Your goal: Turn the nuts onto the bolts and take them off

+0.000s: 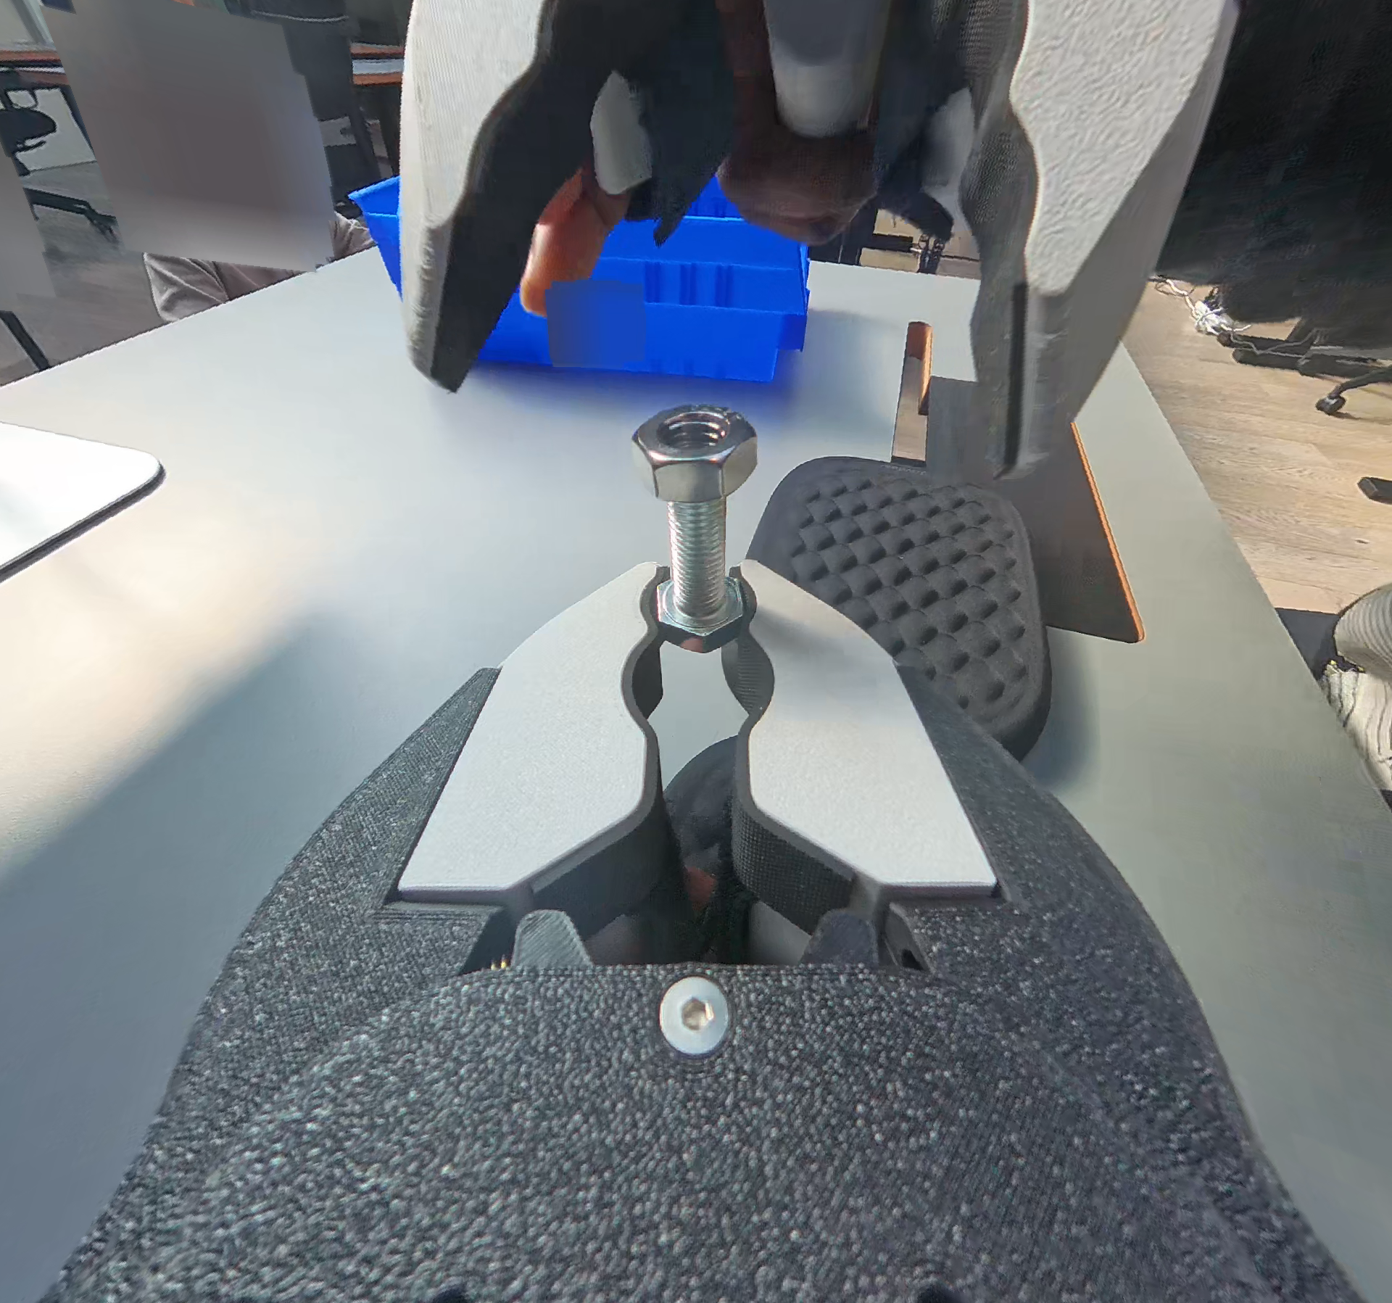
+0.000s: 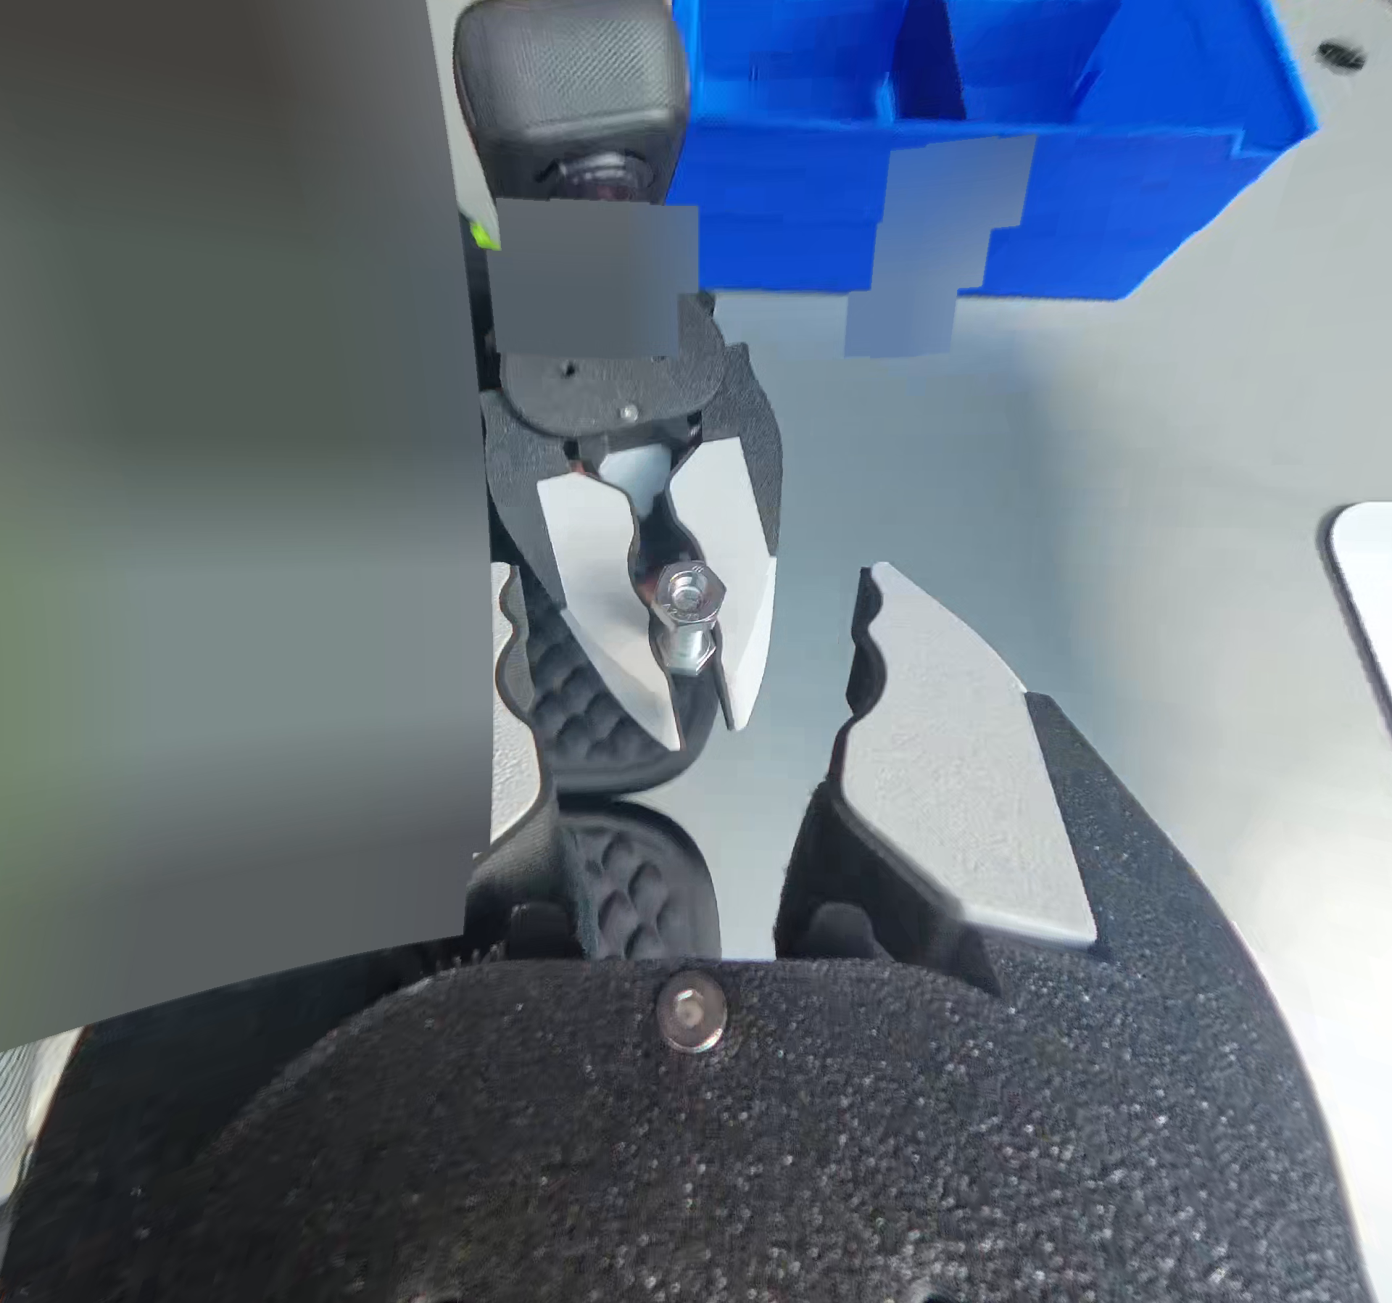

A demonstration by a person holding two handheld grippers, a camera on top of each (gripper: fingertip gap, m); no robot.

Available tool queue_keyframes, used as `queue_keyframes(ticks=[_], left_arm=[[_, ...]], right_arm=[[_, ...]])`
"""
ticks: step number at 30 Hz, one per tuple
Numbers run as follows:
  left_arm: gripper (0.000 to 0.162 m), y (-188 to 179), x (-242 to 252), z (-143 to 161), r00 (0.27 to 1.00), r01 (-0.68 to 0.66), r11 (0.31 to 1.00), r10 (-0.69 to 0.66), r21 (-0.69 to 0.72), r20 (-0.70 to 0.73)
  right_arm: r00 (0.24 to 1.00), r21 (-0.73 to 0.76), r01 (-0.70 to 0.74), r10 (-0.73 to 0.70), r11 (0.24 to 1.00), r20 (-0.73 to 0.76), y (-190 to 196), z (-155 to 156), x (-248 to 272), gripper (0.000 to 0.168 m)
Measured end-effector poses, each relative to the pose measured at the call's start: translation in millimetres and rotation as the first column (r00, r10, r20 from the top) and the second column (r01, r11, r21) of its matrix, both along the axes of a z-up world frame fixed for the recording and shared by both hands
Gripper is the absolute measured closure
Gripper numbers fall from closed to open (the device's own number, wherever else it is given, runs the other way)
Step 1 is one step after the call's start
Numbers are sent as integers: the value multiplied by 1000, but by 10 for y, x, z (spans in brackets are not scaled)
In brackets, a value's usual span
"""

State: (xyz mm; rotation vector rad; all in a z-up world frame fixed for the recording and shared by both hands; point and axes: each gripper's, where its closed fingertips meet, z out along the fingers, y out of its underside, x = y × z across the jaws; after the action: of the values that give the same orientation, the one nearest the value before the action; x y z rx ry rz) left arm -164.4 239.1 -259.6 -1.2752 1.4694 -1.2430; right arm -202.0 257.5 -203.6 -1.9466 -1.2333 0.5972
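Left hand-held gripper (image 1: pixel 697 608) clamps the bolt (image 1: pixel 697 566) by its head, upright above the surface (image 1: pixel 316 513); nut (image 1: pixel 694 449) sits at the thread tip; right hand-held gripper (image 1: pixel 723 423) hangs spread above it; should close squarely on the flats, keeping its axis along the bolt.

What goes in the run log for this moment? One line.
left hand-held gripper: shut on upright steel bolt by its head | steel hex nut: at thread tip | right hand-held gripper: open, above nut | blue plastic bin: behind
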Motion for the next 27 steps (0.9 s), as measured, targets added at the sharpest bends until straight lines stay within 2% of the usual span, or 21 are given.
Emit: queue_keyframes(ticks=[1,3,6,13,20,27], left_arm=[[147,-14,-9,11,1000,14,1000,-14,-4,9],[147,-39,-24,22,999,41,999,-41,-15,18],[147,-102,-57,48,994,107,994,-105,-37,37],[147,-150,-81,51,987,161,985,-159,-58,40],[147,-168,-58,0,986,166,985,-166,-43,2],[148,-153,-41,-14,987,162,986,-163,-45,-13]], right_arm=[[991,34,30,-26,999,-128,30,41,-22,79],[940,88,69,-35,994,-339,30,108,-51,77],[874,111,84,-20,990,-485,-37,97,-130,77],[911,146,20,42,989,-410,-185,-94,-345,77],[895,146,32,37,989,-444,-247,-42,-282,91],[889,135,65,5,989,-458,-267,-64,-178,93]])
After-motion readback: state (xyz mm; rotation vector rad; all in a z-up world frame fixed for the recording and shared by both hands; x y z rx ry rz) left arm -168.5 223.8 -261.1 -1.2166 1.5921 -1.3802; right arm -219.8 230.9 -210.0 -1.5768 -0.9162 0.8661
